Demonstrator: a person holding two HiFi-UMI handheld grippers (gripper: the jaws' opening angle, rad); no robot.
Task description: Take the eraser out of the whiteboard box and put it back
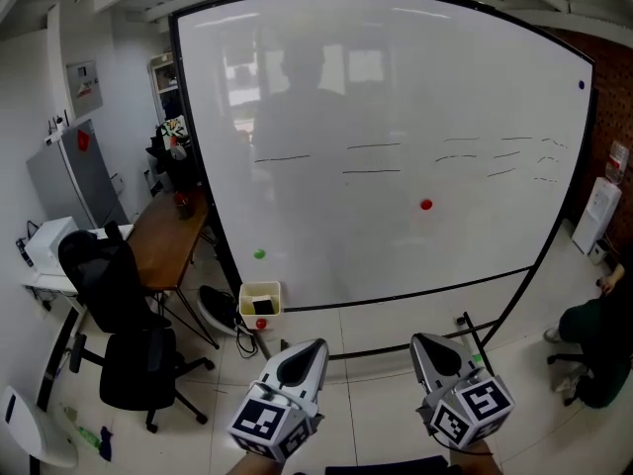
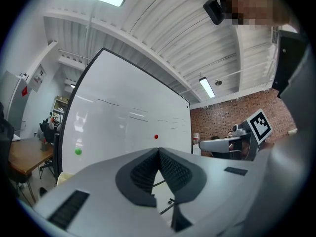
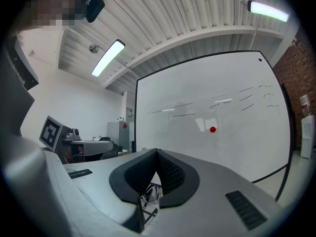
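Bottom edge of the head view: left claw (image 1: pixel 315 345) at lower centre-left and right claw (image 1: pixel 419 339) at lower centre-right, side by side and apart. Both aimed up-frame toward a large white whiteboard in a black frame (image 1: pixel 396 117). Left claw closed, tips meeting, nothing between. Right claw likewise pressed together and empty. Neither in contact with anything.

Small pale-yellow open box (image 1: pixel 259 323) at the lower left corner of the board, up and left of the left claw in the frame, clear of its tip. Inside it, a dark block-shaped eraser (image 1: pixel 262 307), lying in the box, untouched.

On the board: faint short dark pen strokes (image 1: pixel 374 171) across the upper middle, a round red magnet (image 1: pixel 426 205) right of centre, a round green magnet (image 1: pixel 259 254) low at left, directly above the box. Dim reflection of a person in the upper middle of the white surface.

Left side of the frame: brown wooden worktop (image 1: pixel 168 237) beside the board's left edge, black swivel office chair (image 1: pixel 119 305) in front of it, grey metal cabinet (image 1: pixel 71 178) farther up-left.

Far right edge: red brick wall (image 1: pixel 605 97), white water dispenser (image 1: pixel 597 216), and a seated person in dark green (image 1: pixel 598 349) at lower right. Pale tiled floor (image 1: pixel 386 374) below the board.
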